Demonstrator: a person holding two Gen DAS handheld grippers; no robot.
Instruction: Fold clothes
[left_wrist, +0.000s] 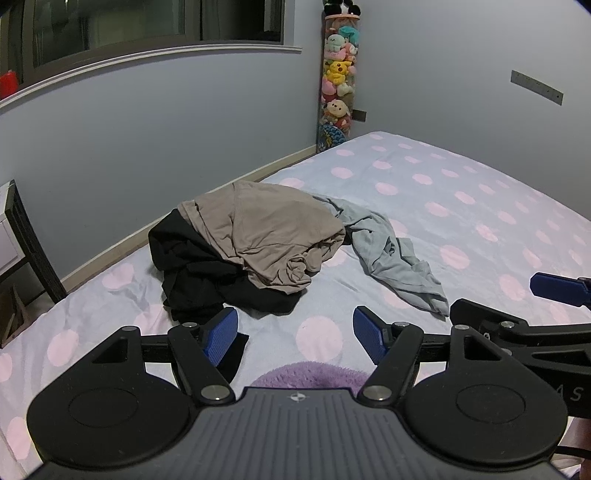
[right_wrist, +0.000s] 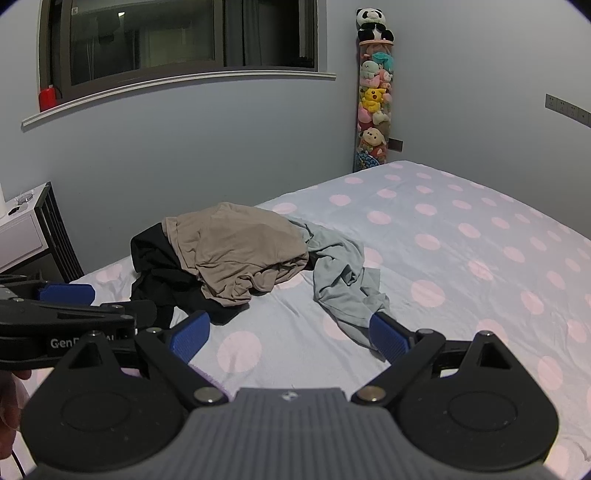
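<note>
Bedroom, polka-dot bed (left_wrist: 461, 206) | your clothes sit unfolded: tan garment (left_wrist: 266, 232) crumpled over black one (left_wrist: 192, 273), grey one (left_wrist: 391, 254) trailing beside; nothing folded shows | left hand-held gripper (left_wrist: 295, 338) spread wide, holding nothing | right hand-held gripper (right_wrist: 291, 339) likewise spread, empty, near the grey hem.

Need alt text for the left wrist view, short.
Open left gripper hovers over a polka-dot bed, holding nothing. Ahead lies an unfolded heap: a tan garment atop a black one, a grey-blue one trailing right. A tube of plush toys stands in the corner.
</note>
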